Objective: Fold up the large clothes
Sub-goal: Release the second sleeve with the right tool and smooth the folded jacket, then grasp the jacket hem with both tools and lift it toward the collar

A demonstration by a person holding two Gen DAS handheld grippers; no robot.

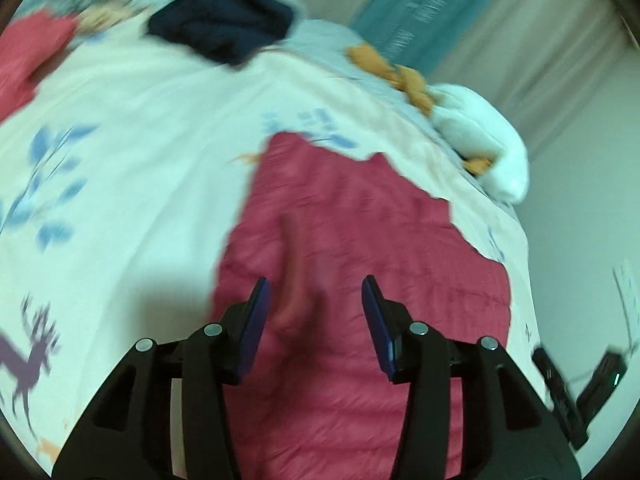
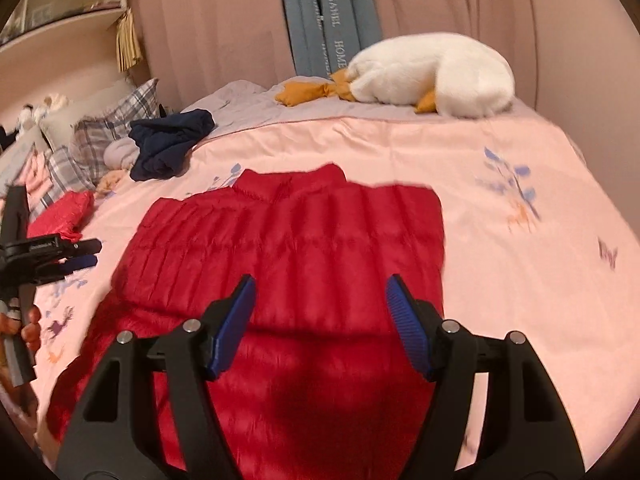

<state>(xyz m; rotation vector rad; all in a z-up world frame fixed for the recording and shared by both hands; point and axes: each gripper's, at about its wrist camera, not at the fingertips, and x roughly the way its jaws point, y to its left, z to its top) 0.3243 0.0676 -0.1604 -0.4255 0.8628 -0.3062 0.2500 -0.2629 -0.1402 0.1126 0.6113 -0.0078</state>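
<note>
A red quilted puffer jacket (image 2: 296, 248) lies flat on the pink bedspread (image 2: 500, 280), collar toward the far side. It also shows in the left wrist view (image 1: 352, 240), blurred. My right gripper (image 2: 320, 292) is open and empty, hovering above the jacket's middle. My left gripper (image 1: 316, 292) is open and empty above the jacket; a blurred reddish strip (image 1: 292, 272) shows between its fingers, not held. The left gripper also appears at the left edge of the right wrist view (image 2: 80, 260), beside the jacket's left side.
A dark navy garment (image 2: 168, 144) lies bunched at the bed's far left. A folded red garment (image 2: 60, 216) lies at the left. A white plush goose (image 2: 432, 76) lies at the far edge. Plaid pillows (image 2: 116, 128) and curtains stand behind.
</note>
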